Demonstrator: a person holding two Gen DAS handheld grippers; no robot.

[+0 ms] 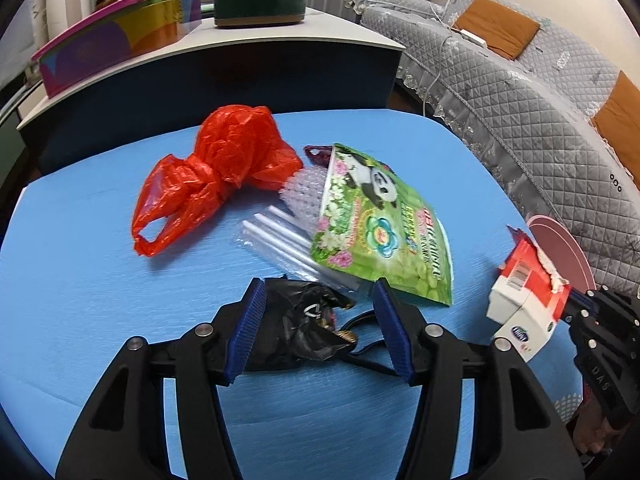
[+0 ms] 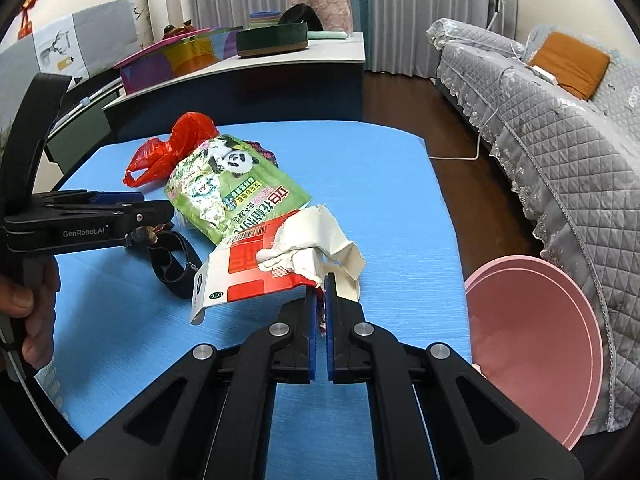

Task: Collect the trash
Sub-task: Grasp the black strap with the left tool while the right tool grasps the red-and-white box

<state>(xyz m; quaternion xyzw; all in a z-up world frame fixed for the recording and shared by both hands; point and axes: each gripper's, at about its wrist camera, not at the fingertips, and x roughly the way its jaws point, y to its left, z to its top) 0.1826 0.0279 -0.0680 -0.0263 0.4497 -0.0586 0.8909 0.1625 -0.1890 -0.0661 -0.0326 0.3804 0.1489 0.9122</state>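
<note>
Right hand-held gripper point(image 2: 321, 280): clamped narrow on torn edge of red-and-white carton point(image 2: 256, 276), lifted off blue counter point(image 2: 380, 184); best kept pinched and level, then carried rightward to pink bin point(image 2: 536, 344) before letting go.
Left hand-held gripper point(image 1: 320, 320): half open, straddling black bag point(image 1: 296, 332); pads point(image 1: 250, 328) not visibly pressing; best lowered a touch and closed on the bunched middle, clear of black strap point(image 1: 360, 354).
Further trash: green panda pouch point(image 1: 380, 232) lying over clear straws point(image 1: 280, 240) and bubble wrap point(image 1: 304, 192); red bag point(image 1: 216, 172) beyond, knotted.
Bin: pink rim only, just beside counter's right edge; depth and contents out of sight.
Hidden: far side of black bag under fingers; dark purple wrapper point(image 1: 318, 154) mostly behind pouch; carton print too small to read.
Person: hand point(image 2: 32, 312) on left handle, cut off at frame edge.
</note>
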